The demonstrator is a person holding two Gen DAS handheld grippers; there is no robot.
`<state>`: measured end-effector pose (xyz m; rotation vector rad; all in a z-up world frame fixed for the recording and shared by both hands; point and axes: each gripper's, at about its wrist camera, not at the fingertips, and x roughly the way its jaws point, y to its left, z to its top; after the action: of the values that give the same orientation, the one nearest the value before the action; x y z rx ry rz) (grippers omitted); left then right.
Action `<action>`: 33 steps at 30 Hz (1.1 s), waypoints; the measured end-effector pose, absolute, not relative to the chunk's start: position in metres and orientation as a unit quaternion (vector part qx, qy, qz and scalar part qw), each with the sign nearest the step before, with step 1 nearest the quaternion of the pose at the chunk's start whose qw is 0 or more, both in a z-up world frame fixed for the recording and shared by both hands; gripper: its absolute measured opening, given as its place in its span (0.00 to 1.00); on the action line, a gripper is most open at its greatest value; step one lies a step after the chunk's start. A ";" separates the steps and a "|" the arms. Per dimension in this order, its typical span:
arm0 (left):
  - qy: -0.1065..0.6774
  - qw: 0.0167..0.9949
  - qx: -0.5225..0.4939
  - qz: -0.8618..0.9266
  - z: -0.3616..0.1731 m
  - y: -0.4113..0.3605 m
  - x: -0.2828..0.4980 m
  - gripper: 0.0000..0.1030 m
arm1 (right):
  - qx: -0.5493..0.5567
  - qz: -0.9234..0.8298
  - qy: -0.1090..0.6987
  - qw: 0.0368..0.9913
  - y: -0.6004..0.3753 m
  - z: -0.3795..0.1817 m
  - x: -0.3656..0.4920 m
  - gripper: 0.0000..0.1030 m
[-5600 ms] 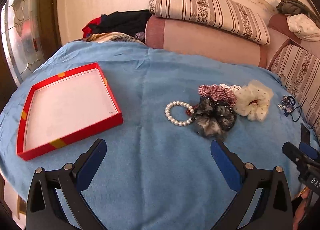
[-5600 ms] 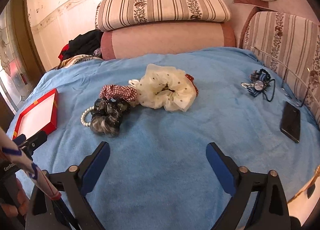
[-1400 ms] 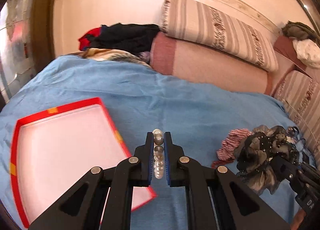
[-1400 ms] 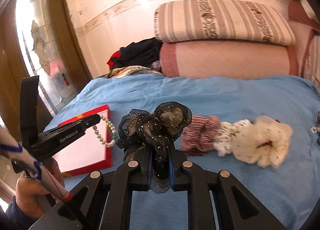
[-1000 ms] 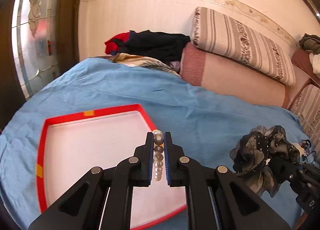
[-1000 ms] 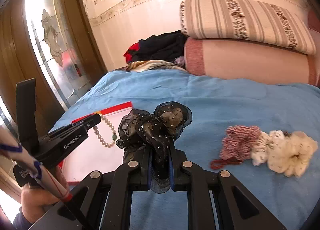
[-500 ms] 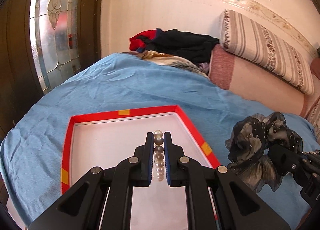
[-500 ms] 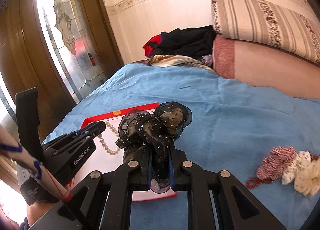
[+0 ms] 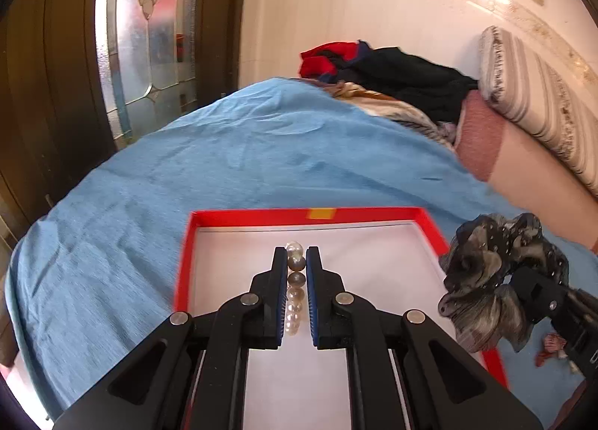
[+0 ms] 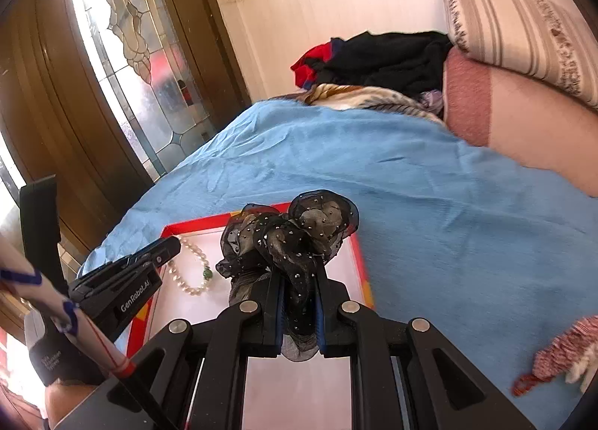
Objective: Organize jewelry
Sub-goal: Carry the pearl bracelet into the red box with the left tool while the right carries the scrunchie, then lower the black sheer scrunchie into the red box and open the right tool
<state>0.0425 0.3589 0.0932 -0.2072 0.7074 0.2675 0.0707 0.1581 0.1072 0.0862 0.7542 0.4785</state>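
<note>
My left gripper (image 9: pixel 296 253) is shut on a white pearl bracelet (image 9: pixel 294 293), whose beads run between the blue pads. It hangs over the white floor of the red-rimmed box (image 9: pixel 368 214). From the right wrist view the bracelet (image 10: pixel 188 268) dangles in a loop from the left gripper (image 10: pixel 175 243) above the box (image 10: pixel 358 250). My right gripper (image 10: pixel 298 273) is shut on a black sheer scrunchie with small studs (image 10: pixel 295 232), held over the box's right side. That scrunchie (image 9: pixel 493 273) also shows at the right of the left wrist view.
The box lies on a blue bedspread (image 9: pixel 261 153). A red checked scrunchie (image 10: pixel 560 351) lies at the right beside a cream one. Dark and red clothes (image 10: pixel 373 56), a pink bolster (image 10: pixel 523 120) and a striped pillow (image 10: pixel 523 26) sit behind. A glass-panelled wooden door (image 9: pixel 149 37) stands left.
Both grippers have swung left across the bed, each still holding its item. The box has come under them, and the other scrunchies have slid to the right edge of view.
</note>
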 end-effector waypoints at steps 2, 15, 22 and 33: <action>0.350 0.921 -0.104 0.135 0.088 0.366 0.047 0.09 | 0.043 0.232 0.370 0.898 0.166 0.102 0.081 0.13; 0.374 0.908 -0.115 0.148 0.071 0.380 0.067 0.09 | 0.052 0.238 0.408 0.880 0.203 0.065 0.131 0.13; 0.388 0.901 -0.120 0.156 0.060 0.382 0.070 0.09 | 0.055 0.233 0.411 0.880 0.202 0.048 0.141 0.13; 0.388 0.896 -0.132 0.171 0.057 0.387 0.066 0.09 | 0.064 0.233 0.416 0.876 0.195 0.040 0.140 0.19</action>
<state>0.0657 0.3872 0.0570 -0.2738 0.8044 0.3535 0.1397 0.1949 0.0404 0.1328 0.8686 0.4869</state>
